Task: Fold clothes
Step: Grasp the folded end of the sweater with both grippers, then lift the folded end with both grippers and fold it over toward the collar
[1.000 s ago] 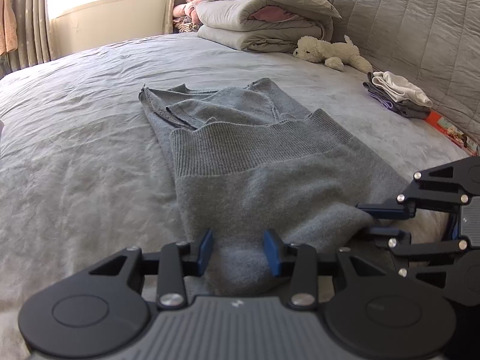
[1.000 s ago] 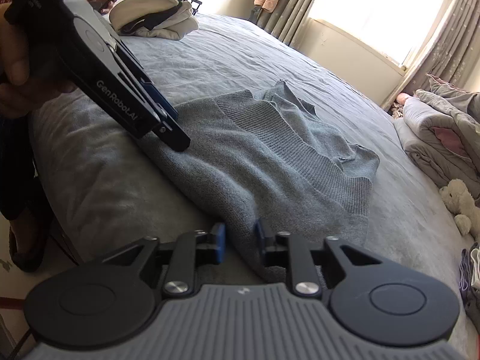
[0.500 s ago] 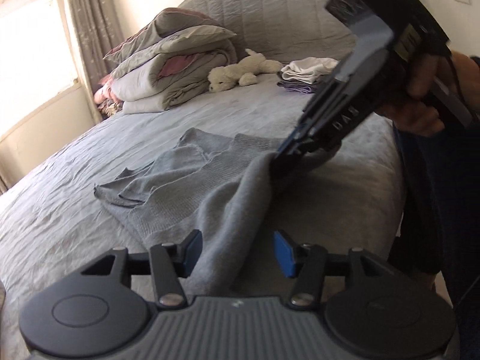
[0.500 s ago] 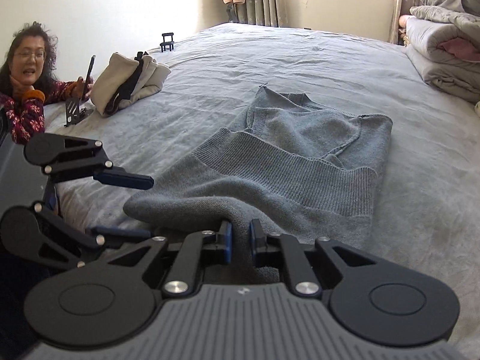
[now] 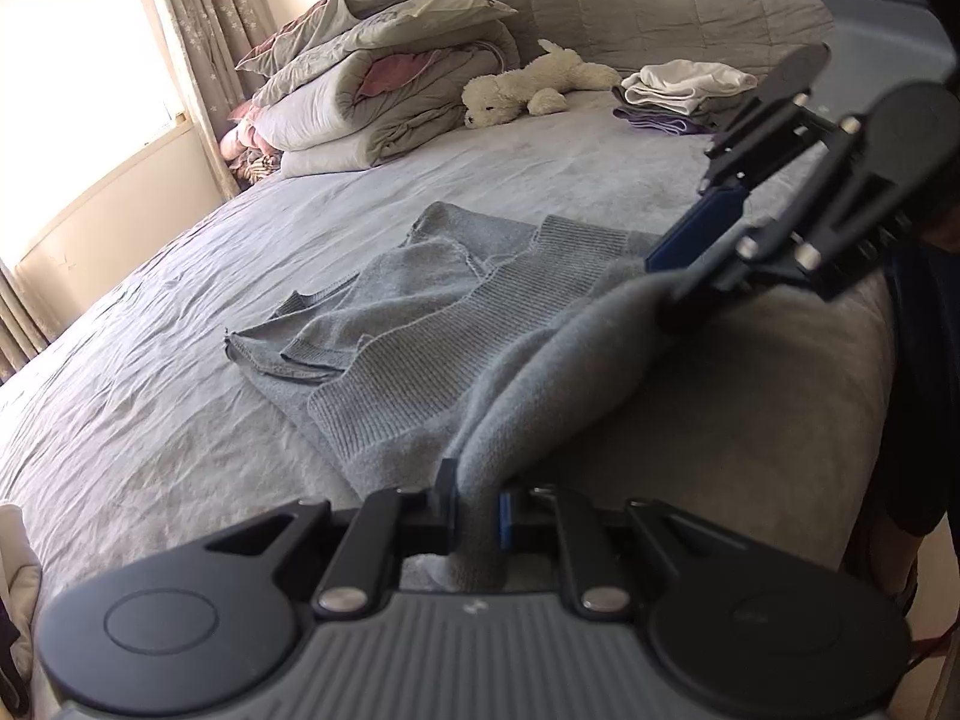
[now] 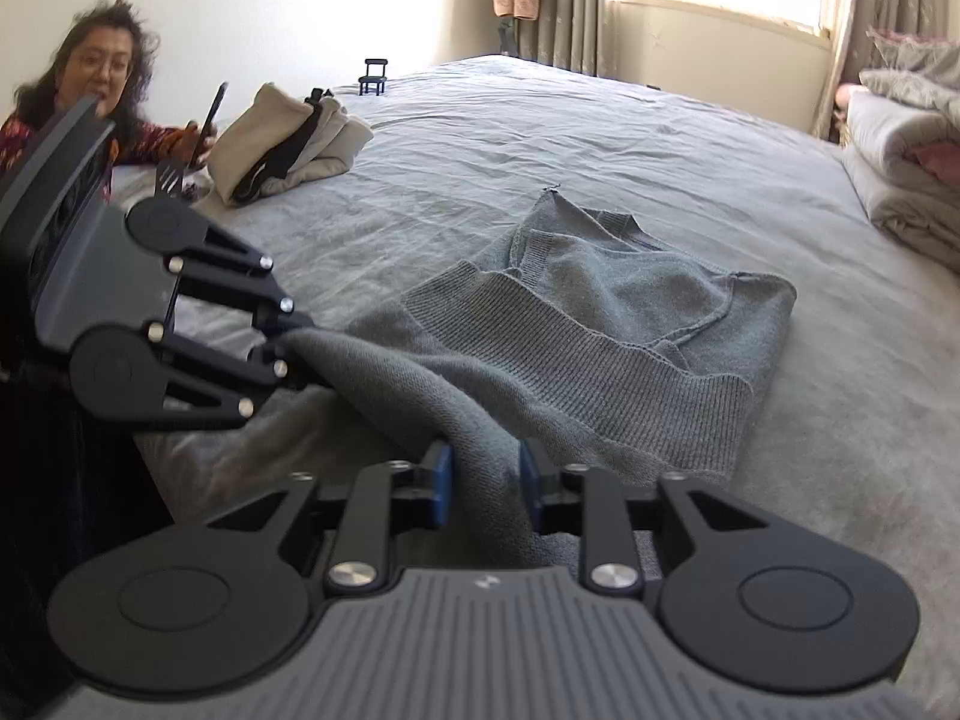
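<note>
Both grippers were clamped on the near edge of the grey sweater (image 5: 420,324), the left gripper (image 5: 474,510) pinching a bunched fold between its narrowed jaws and the right gripper (image 6: 483,474) gripping another bunch of the same edge. The sweater lay half folded on the grey bed (image 5: 150,408), its far part flat and its near edge lifted off the cover. A folded duvet (image 5: 372,102), a plush toy (image 5: 522,90) and a stack of folded clothes (image 5: 678,90) sat by the headboard.
</note>
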A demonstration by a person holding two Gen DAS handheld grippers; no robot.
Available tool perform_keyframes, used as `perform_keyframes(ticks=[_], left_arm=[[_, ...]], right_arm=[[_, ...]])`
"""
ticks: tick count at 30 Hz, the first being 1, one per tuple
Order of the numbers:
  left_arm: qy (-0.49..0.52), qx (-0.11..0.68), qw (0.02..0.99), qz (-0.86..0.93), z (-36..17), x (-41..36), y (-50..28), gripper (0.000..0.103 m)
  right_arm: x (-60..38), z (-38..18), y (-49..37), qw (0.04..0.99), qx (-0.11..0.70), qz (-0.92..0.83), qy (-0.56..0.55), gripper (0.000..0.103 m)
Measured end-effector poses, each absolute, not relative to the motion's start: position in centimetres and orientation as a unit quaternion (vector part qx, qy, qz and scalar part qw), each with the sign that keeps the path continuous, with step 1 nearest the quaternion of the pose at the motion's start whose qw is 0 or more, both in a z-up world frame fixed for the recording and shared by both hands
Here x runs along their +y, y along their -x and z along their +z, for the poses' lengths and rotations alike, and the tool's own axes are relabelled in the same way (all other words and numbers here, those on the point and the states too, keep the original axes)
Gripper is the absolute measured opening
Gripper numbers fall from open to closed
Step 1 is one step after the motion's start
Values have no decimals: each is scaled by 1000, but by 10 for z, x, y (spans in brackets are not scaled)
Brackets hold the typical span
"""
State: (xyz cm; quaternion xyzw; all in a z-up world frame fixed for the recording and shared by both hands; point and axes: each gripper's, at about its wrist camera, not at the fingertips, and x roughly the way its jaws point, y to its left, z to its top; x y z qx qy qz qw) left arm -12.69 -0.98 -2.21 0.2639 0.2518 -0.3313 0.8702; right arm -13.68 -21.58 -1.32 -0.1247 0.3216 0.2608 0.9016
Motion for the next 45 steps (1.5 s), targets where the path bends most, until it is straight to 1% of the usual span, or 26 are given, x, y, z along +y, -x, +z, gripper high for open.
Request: perform_keyframes(ticks=[1, 2, 6, 10, 13, 14, 15, 16, 21, 26, 31, 35, 40, 45], left_arm=[[-260, 253, 870, -333, -22, -9, 126, 12], [-255, 255, 870, -335, -21, -8, 126, 12], [-241, 259, 872, -338, -19, -5, 124, 12], [-225, 265, 874, -339, -16, -4, 120, 12], [-219, 270, 875, -338, -15, -3, 119, 12], [-217, 271, 875, -338, -14, -3, 118, 12], [-215, 272, 875, -337, -14, -3, 117, 12], [-213, 274, 875, -337, -14, -3, 117, 12], [-200, 278, 877, -339, -7, -1, 115, 11], [-198, 263, 880, -342, 10, -2, 112, 11], [-195, 256, 886, -334, 26, -7, 90, 11], [-185, 253, 891, -328, 38, -10, 67, 11], [-169, 260, 897, -314, 46, -16, 28, 11], [-153, 283, 898, -299, 45, -27, -20, 11]], right_arm=[[-215, -15, 143, 901, 314, 263, 146, 61], [-214, -17, 149, 899, 306, 264, 168, 64], [-216, -30, 161, 880, 314, 248, 254, 65], [-218, -41, 158, 864, 334, 242, 290, 65], [-209, -50, 157, 850, 323, 238, 343, 64], [-206, -54, 157, 844, 316, 230, 366, 57], [-205, -57, 156, 840, 313, 221, 385, 45], [-205, -59, 155, 837, 309, 215, 397, 12], [-215, -44, 159, 863, 260, 194, 386, 12], [-230, -22, 147, 894, 235, 171, 341, 12], [-239, -6, 117, 920, 217, 155, 288, 12], [-240, 3, 97, 933, 200, 136, 266, 12], [-241, 12, 73, 944, 201, 124, 229, 12], [-249, 15, 26, 949, 232, 109, 183, 12]])
